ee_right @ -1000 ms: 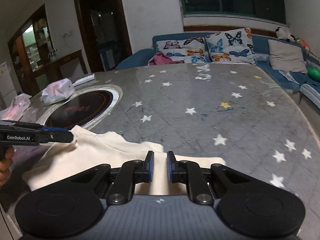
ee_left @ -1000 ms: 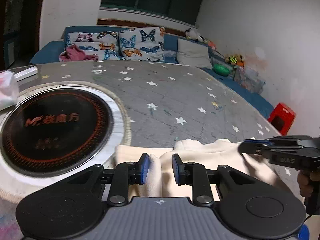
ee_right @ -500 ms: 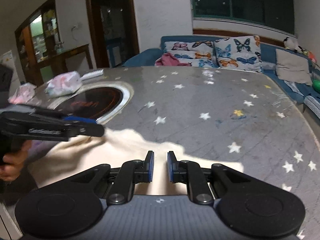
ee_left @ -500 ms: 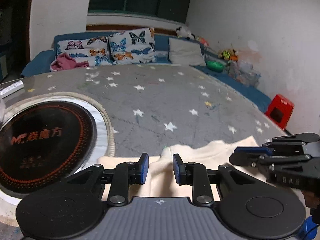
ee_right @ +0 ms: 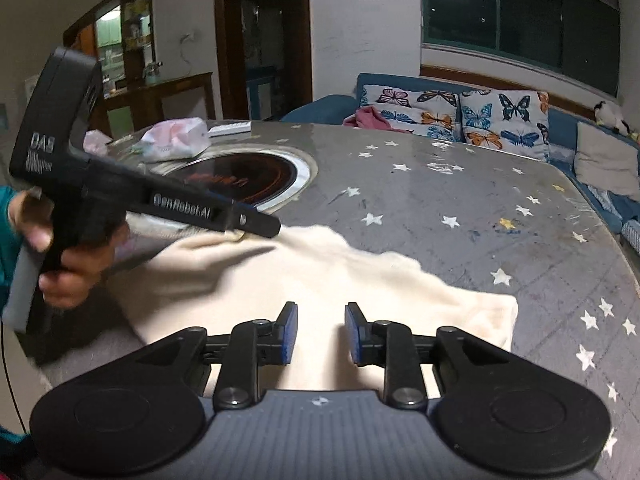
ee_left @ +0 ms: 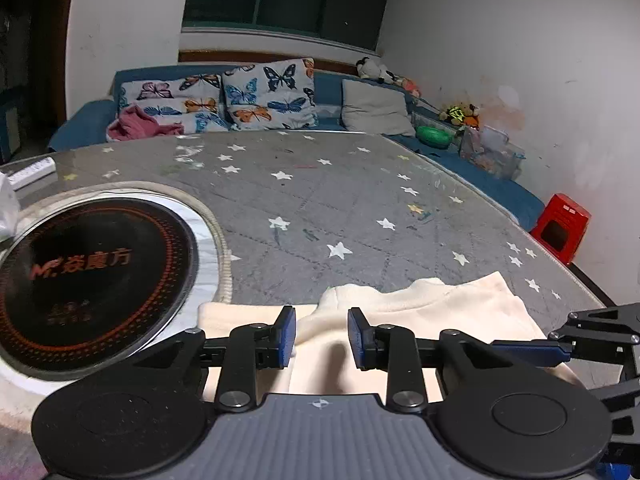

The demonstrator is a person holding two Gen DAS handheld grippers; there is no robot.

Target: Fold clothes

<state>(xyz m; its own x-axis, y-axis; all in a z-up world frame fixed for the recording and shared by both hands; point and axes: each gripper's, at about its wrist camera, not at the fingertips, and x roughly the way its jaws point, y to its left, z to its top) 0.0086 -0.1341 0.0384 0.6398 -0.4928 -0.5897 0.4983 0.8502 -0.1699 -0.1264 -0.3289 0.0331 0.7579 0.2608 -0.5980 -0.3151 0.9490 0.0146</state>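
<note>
A cream fleece garment lies flat near the front edge of the grey star-patterned table; it also shows in the right wrist view. My left gripper hovers over the garment's left part with its jaws apart and nothing between them. In the right wrist view its tip touches the cloth's far left edge. My right gripper is open above the garment's right part and appears at the right edge of the left wrist view.
A round black induction hob is set into the table at left. A plastic bag and a remote lie beyond it. A blue sofa with butterfly pillows stands behind; a red stool at right.
Both grippers rose and drew back from the garment; the right jaws opened wider. The garment lies flatter and spread out on the table.
</note>
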